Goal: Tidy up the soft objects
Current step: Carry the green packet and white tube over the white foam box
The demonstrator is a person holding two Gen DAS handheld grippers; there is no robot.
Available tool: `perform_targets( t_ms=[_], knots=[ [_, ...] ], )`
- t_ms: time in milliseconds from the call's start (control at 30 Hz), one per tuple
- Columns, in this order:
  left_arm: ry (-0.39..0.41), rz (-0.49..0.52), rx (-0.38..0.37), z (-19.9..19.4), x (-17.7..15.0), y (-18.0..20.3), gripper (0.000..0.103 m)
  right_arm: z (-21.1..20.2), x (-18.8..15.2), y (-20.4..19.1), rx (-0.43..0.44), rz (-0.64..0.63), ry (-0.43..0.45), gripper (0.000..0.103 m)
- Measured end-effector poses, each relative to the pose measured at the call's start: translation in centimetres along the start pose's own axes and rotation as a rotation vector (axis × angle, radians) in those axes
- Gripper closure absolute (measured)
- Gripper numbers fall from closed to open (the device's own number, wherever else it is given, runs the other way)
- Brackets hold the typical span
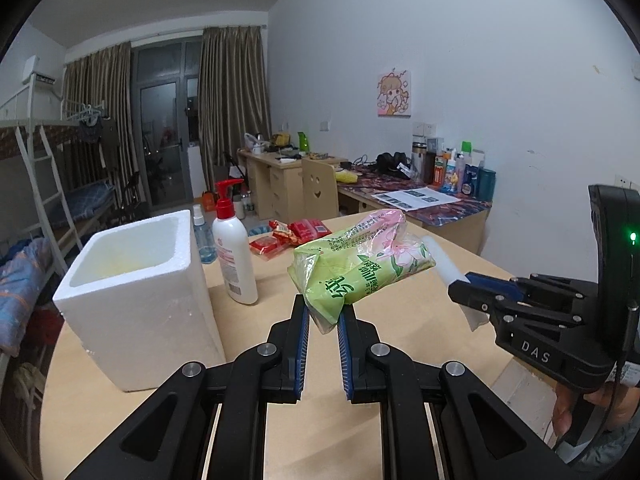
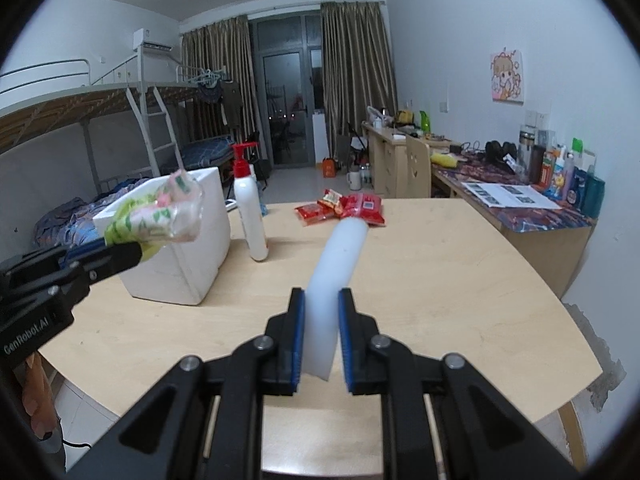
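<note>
Left gripper (image 1: 323, 316) clamped on tissue pack (image 1: 360, 264), right gripper (image 2: 322, 320) pinching white foam strip (image 2: 340, 264), both held above table (image 2: 440, 280). Best carried level to foam box (image 1: 132, 276), lowered well inside before release.

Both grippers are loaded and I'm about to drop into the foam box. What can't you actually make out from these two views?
- Foam box floor: left wrist view shows only part, near wall hides the rest; in the right wrist view the green tissue pack covers the opening.
- Tissue pack's lower end: pinched inside the left gripper.
- White foam strip: its near end sits between the right gripper pads.
- Red packets: print too small.
</note>
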State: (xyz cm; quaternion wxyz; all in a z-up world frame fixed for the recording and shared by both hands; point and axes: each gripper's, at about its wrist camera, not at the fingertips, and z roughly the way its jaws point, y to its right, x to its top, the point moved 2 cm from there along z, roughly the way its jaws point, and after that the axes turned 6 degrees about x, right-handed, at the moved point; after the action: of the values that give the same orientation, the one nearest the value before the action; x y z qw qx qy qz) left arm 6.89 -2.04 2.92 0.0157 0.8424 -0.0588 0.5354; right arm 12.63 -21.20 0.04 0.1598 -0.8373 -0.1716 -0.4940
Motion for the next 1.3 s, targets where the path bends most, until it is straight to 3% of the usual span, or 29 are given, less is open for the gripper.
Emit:
perform_targets(
  t_ms=[300, 600, 1033, 1300],
  knots=[
    [-0.005, -0.005, 0.012, 0.1, -0.9, -0.1, 0.088, 0.5, 0.0, -0.2, 0.022, -0.005, 0.003, 0.084],
    [-0.022, -0.073, 0.138, 0.7, -1.9, -3.5, 0.088, 3.2, 0.9, -3.5, 0.155, -0.064, 0.004, 0.084],
    [-0.035, -0.130, 0.331, -1.8, -4.1, -9.0, 0.088, 5.9, 1.4, -9.1, 0.360, -0.149, -0.029, 0.084],
    [-0.053, -0.165, 0.364, -2.4, -5.2, -11.1, 0.088, 6.7, 1.6, -11.2, 0.400, -0.180, -0.043, 0.084]
  ],
)
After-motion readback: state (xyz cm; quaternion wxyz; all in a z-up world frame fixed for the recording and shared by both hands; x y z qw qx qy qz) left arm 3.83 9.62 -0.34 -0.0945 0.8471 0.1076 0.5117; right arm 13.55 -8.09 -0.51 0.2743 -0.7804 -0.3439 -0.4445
